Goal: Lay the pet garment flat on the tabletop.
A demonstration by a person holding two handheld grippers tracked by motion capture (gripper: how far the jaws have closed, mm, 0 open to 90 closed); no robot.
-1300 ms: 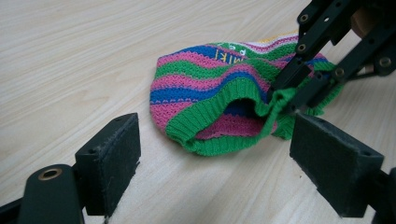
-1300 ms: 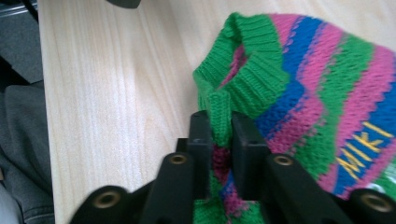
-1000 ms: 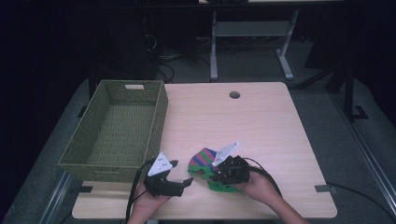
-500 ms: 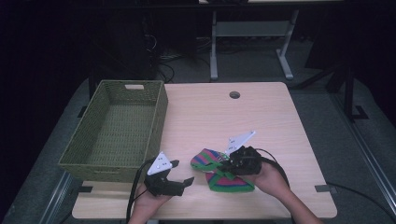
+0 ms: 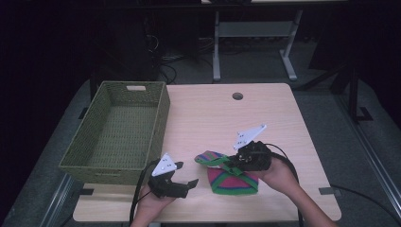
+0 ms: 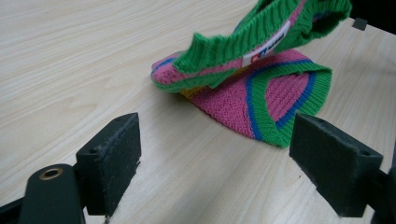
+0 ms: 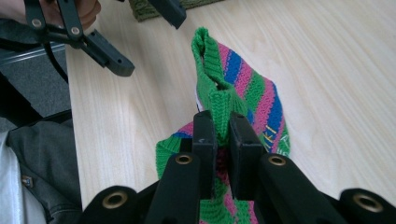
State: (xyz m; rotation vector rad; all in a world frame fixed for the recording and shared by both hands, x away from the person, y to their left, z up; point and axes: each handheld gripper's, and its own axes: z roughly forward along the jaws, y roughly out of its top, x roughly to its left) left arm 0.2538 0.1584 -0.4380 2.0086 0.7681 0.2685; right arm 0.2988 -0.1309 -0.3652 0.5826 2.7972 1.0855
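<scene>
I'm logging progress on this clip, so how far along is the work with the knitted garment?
Done: the right gripper has clamped the green ribbed edge of the striped knitted garment and raised one part off the table. In hand: that lift; most of the garment lies on the wood. Left: the left gripper is open beside it, gripping nothing, and the wicker basket holds nothing yet.

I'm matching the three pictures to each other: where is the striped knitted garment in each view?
High view: the knitted garment lies near the table's front edge, right of centre, one green edge lifted by the right gripper.
Left gripper view: upper right, beyond the open jaws.
Right gripper view: centre, green ribbing pinched between the jaws.
Shared landmark: the light wooden table.
</scene>
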